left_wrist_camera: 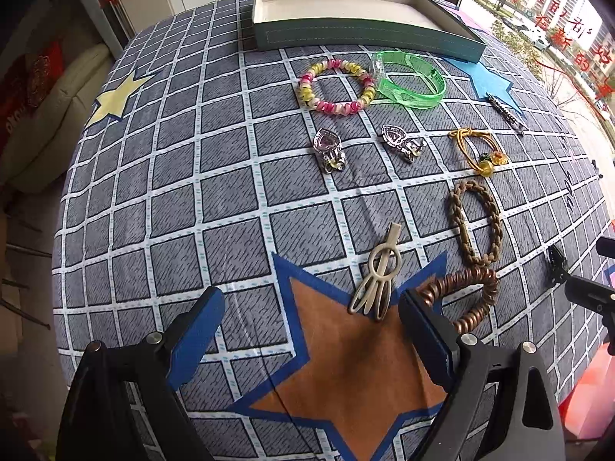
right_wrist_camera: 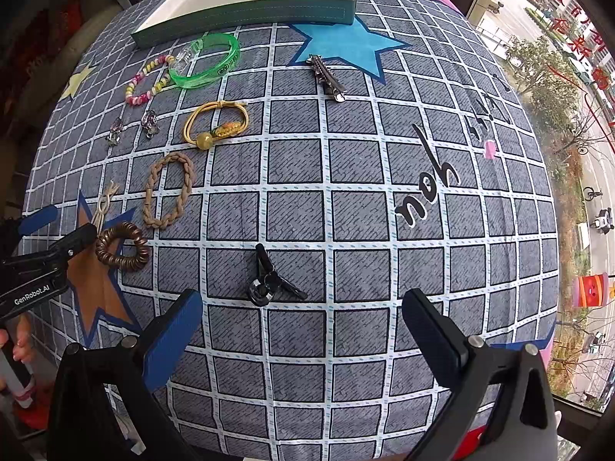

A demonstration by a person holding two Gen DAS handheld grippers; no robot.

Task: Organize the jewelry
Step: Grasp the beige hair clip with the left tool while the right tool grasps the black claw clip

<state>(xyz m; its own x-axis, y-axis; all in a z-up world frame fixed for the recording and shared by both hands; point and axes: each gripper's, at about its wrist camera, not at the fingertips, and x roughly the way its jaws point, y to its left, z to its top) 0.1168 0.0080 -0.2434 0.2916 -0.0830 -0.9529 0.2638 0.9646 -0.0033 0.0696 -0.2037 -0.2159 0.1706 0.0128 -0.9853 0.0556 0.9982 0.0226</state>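
Blue-padded fingers [left_wrist_camera: 200, 330] of the left gripper [left_wrist_camera: 311, 330] spread above the beige hair clip [left_wrist_camera: 374, 282]; the right gripper [right_wrist_camera: 303, 330] gapes near the black clip [right_wrist_camera: 269, 278], tray [left_wrist_camera: 346, 34] empty, awaiting both.

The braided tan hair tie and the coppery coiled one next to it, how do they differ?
The braided tan hair tie is a plaited, matte, long oval loop. The coppery coiled hair tie is a shiny spiral, rounder, thicker and more compact. Both lie flat on the checked cloth, near the orange star.

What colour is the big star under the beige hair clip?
The star is orange-brown with a blue border. It shows best in the left wrist view, under the beige hair clip.
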